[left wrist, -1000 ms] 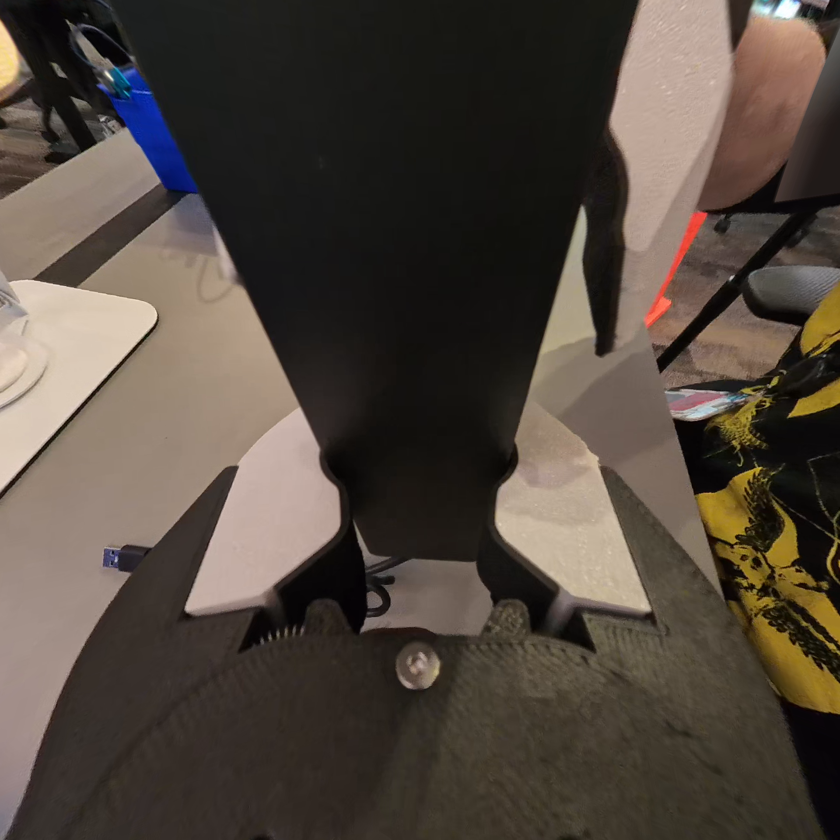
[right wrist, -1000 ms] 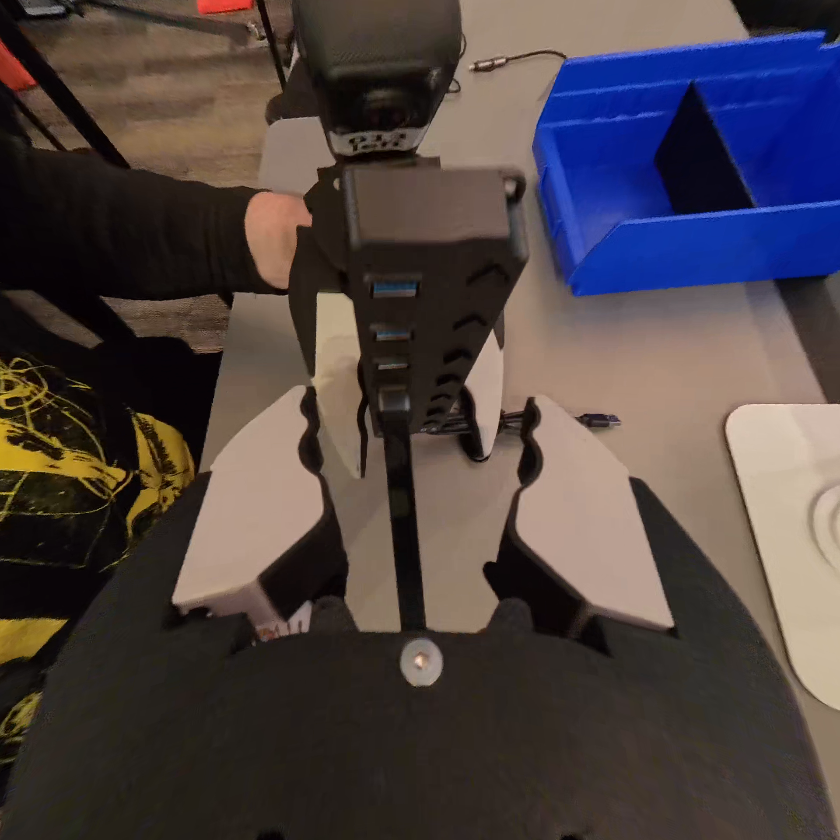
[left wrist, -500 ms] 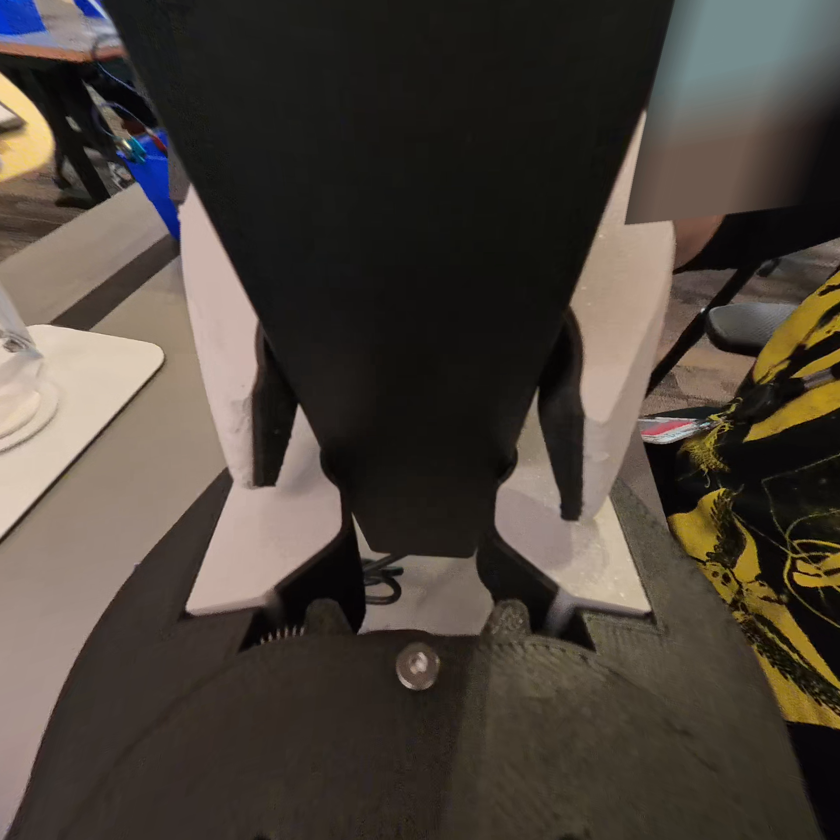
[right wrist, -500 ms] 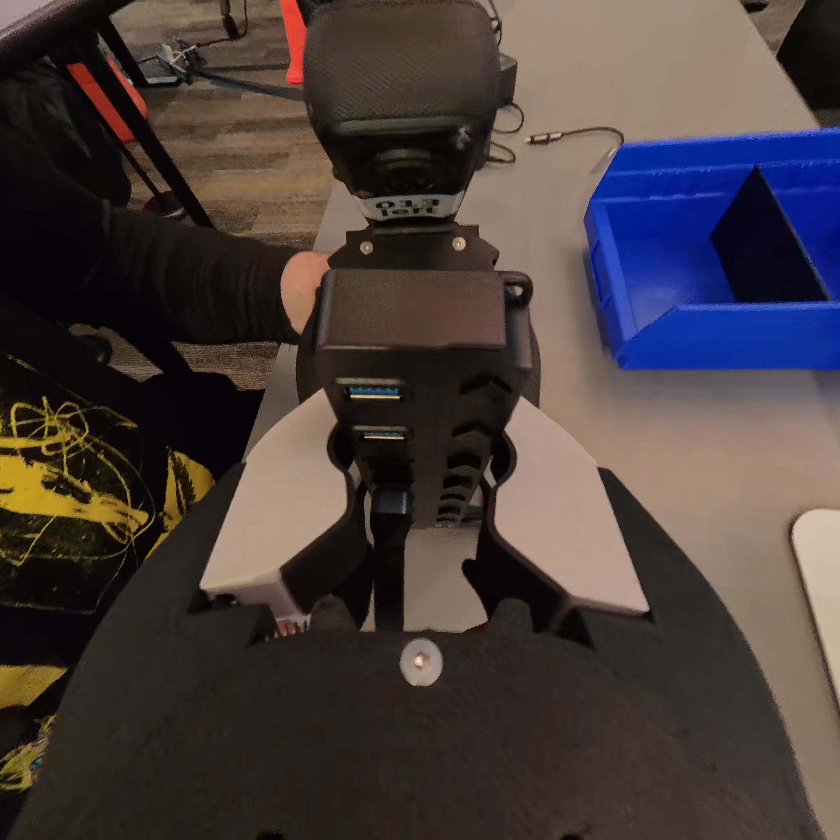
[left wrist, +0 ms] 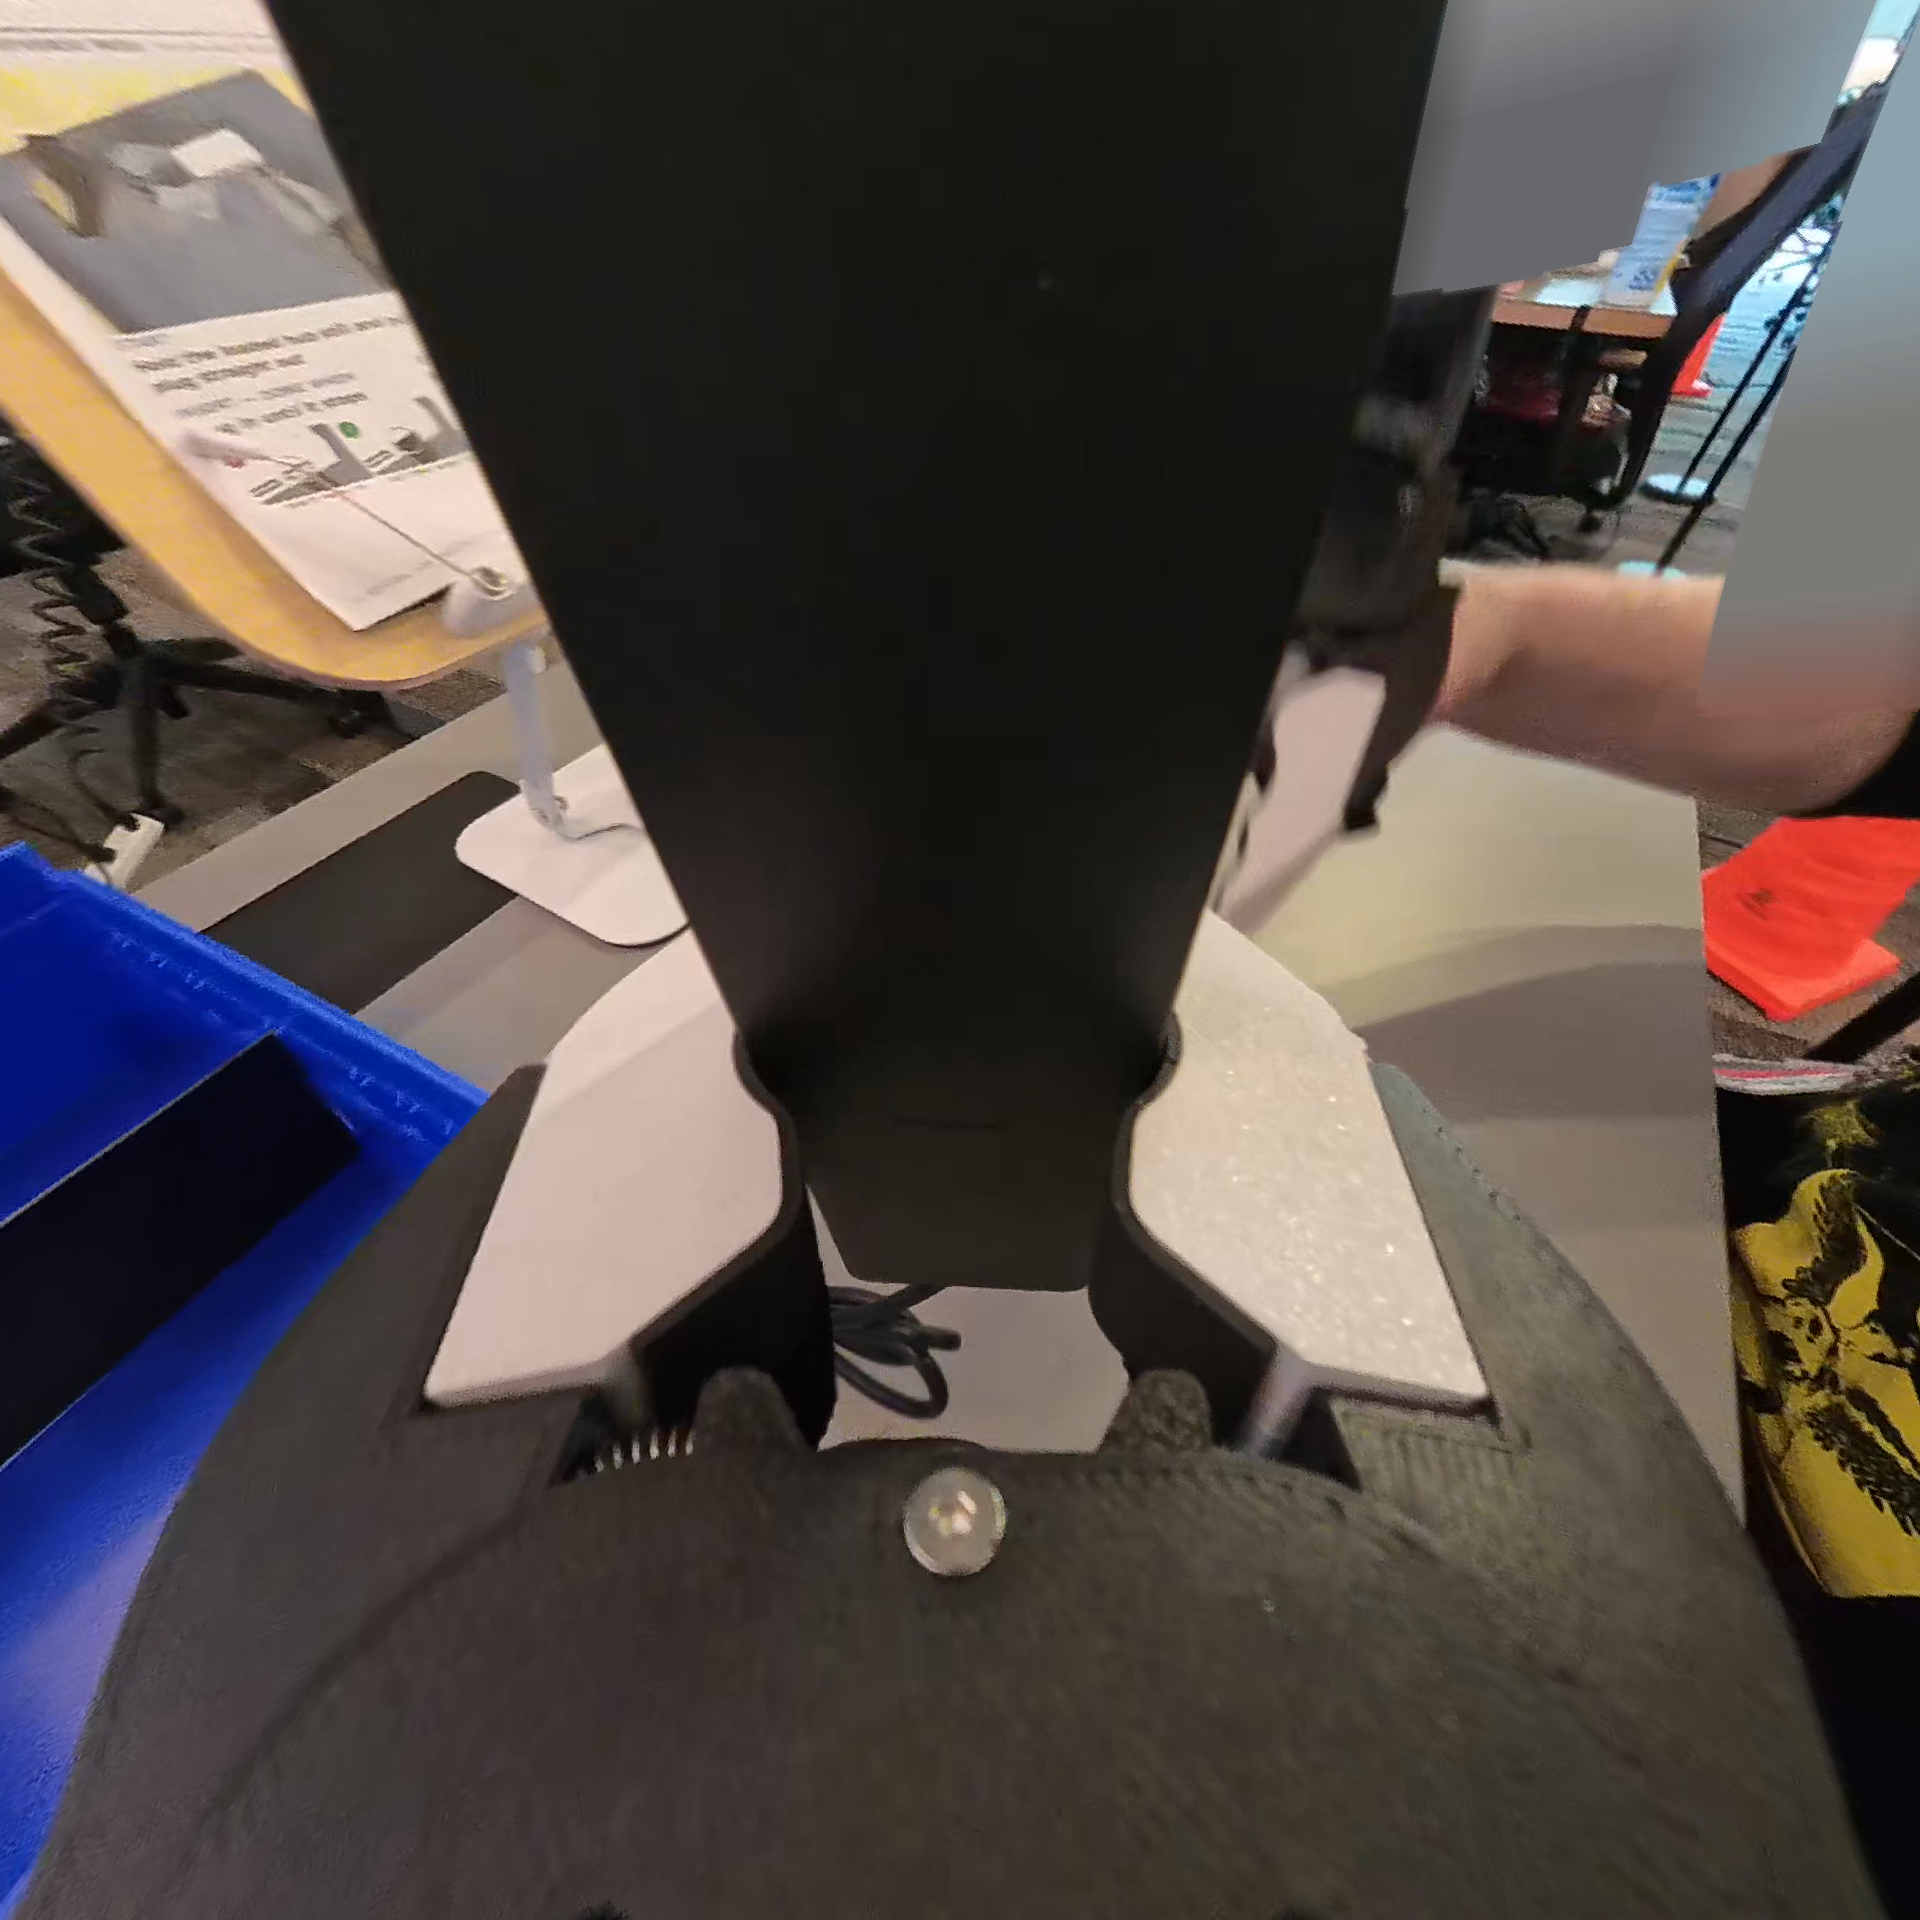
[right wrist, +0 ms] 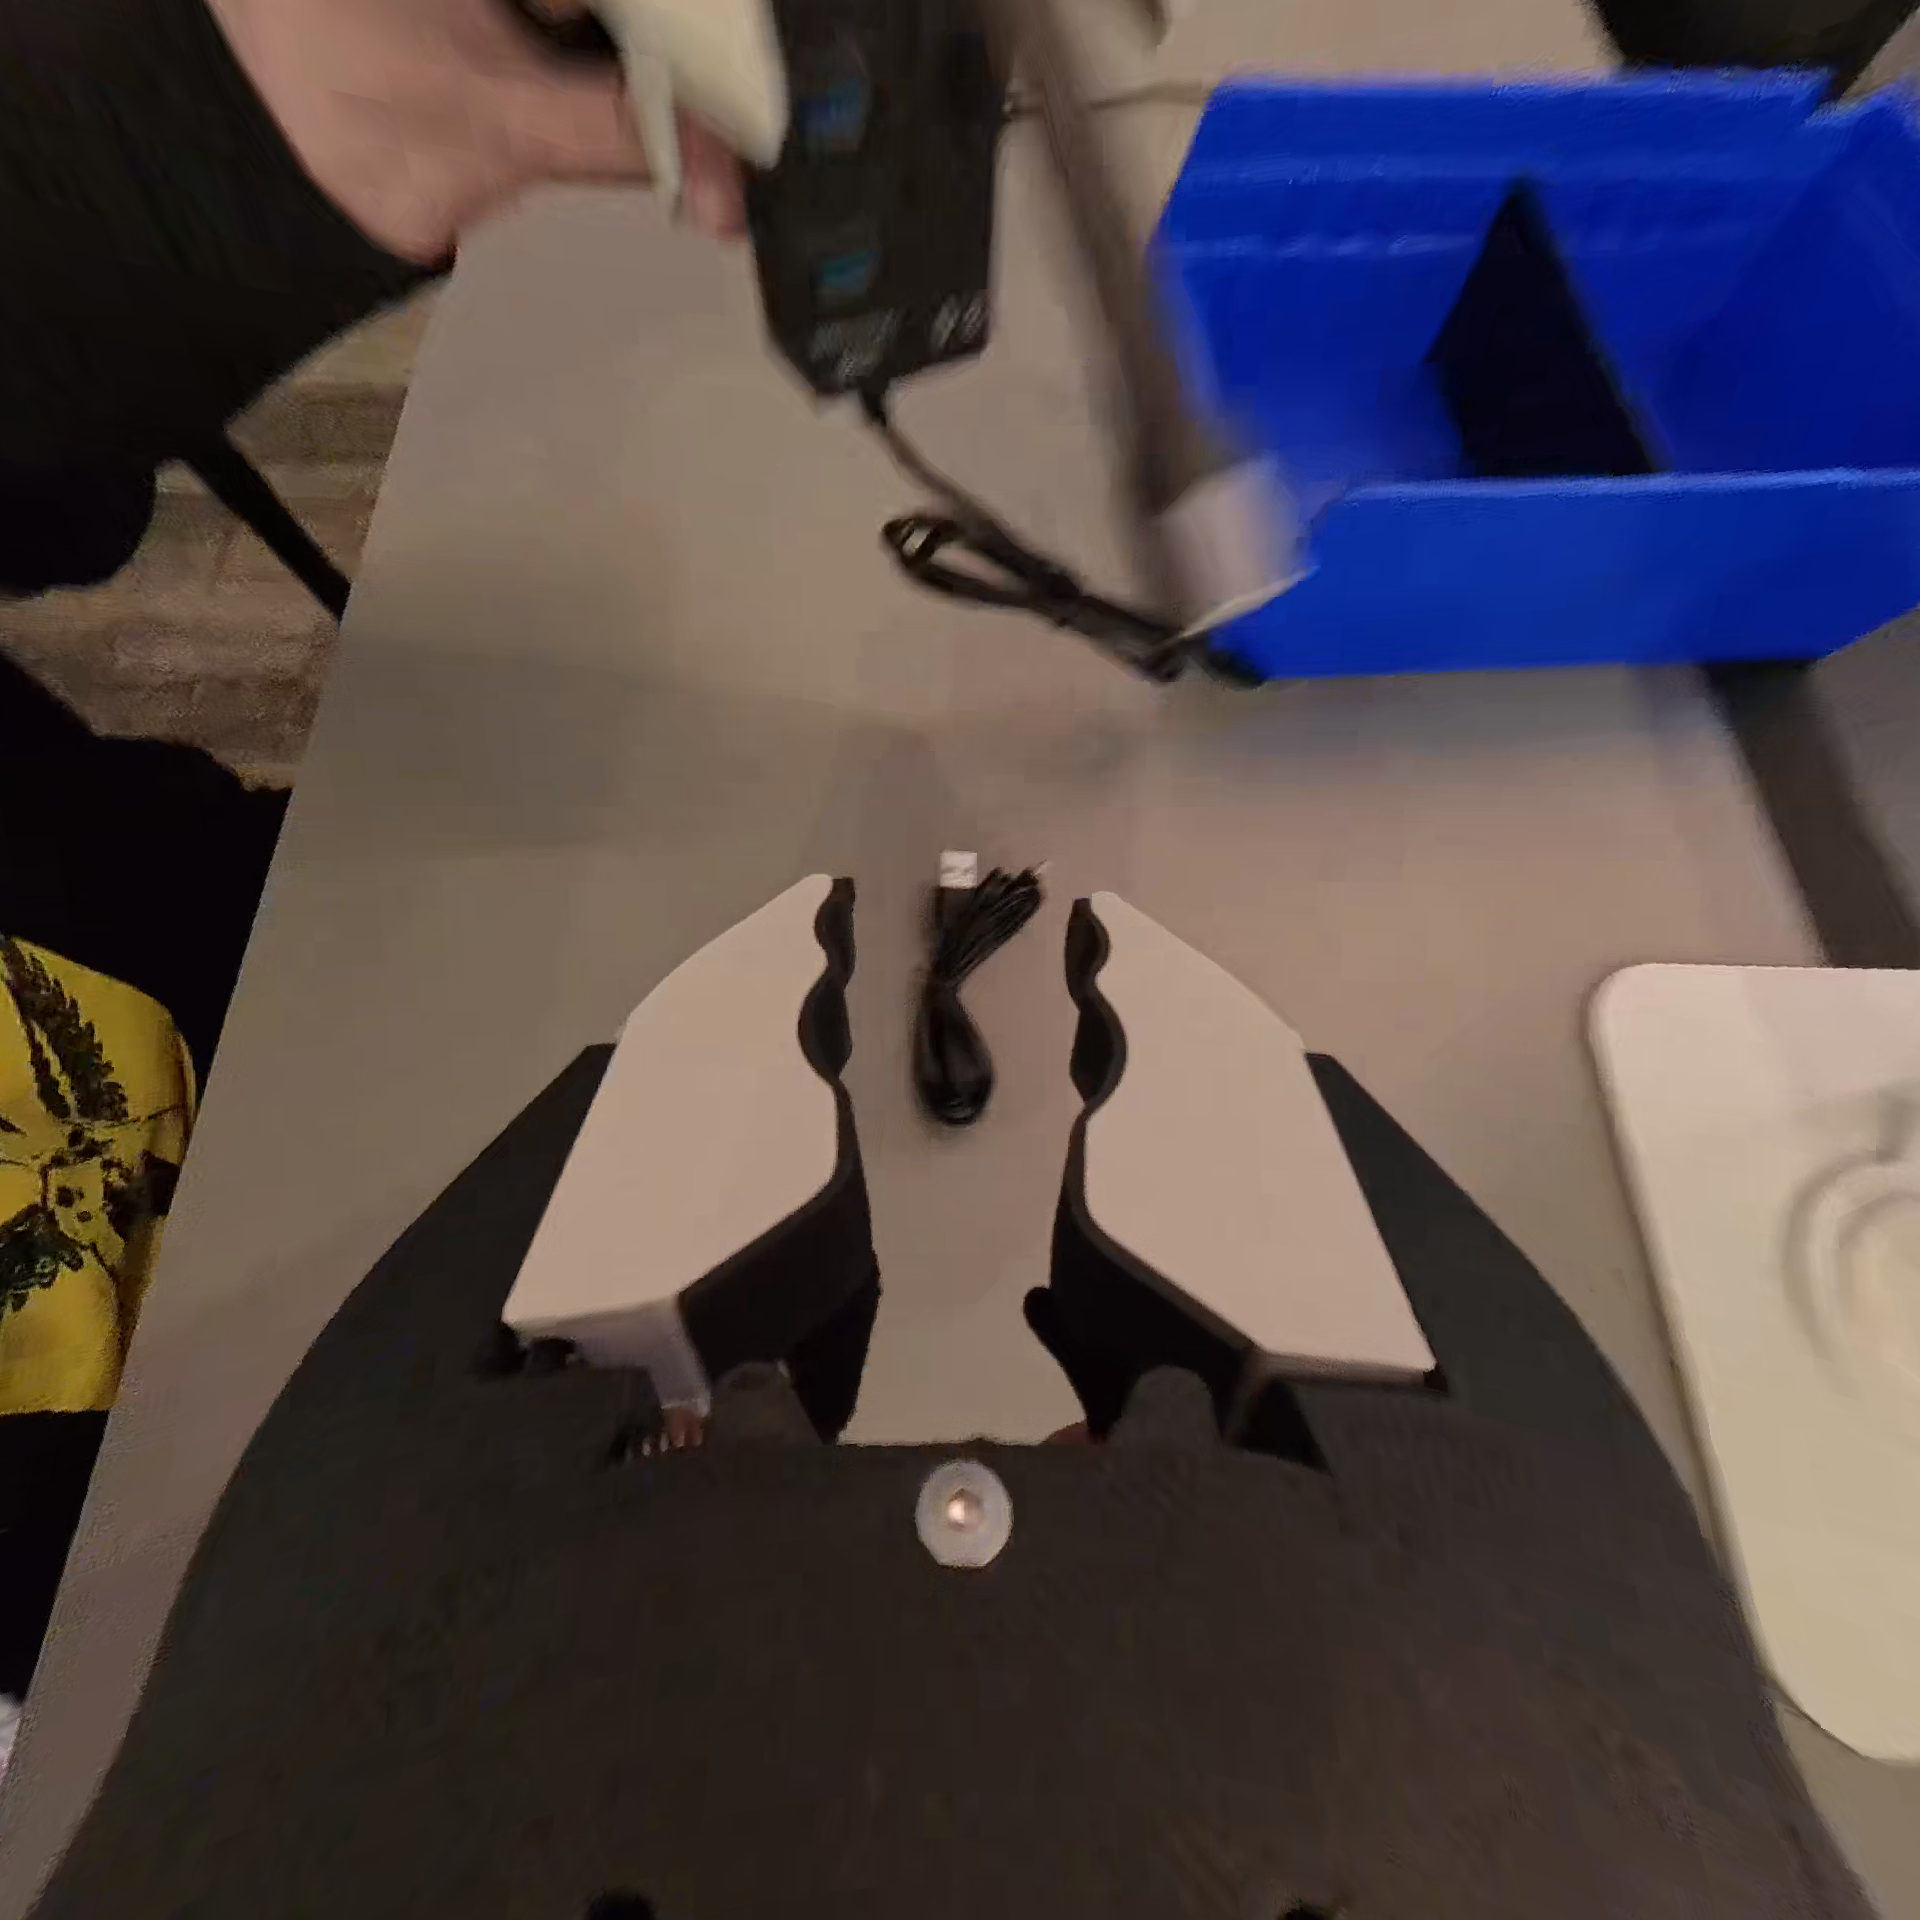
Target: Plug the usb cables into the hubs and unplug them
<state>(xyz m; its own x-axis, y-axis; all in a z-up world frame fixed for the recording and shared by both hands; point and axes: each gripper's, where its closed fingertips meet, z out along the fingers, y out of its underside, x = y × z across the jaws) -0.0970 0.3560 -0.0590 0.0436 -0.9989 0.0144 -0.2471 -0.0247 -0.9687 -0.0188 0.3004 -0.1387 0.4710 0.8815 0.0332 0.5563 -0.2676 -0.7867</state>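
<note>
The left gripper (left wrist: pixel 956 1049) is pinching the hub (left wrist: pixel 883 520) to steady it; the right gripper (right wrist: pixel 956 904) is spread around the loose cable (right wrist: pixel 961 997), touching nothing.

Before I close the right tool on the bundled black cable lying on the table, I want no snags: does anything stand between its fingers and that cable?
Nothing visible does. The bundled cable lies on bare grey table between the open fingers of the right tool, apart from both. The hub in the left tool and the blue bin sit farther off.
</note>
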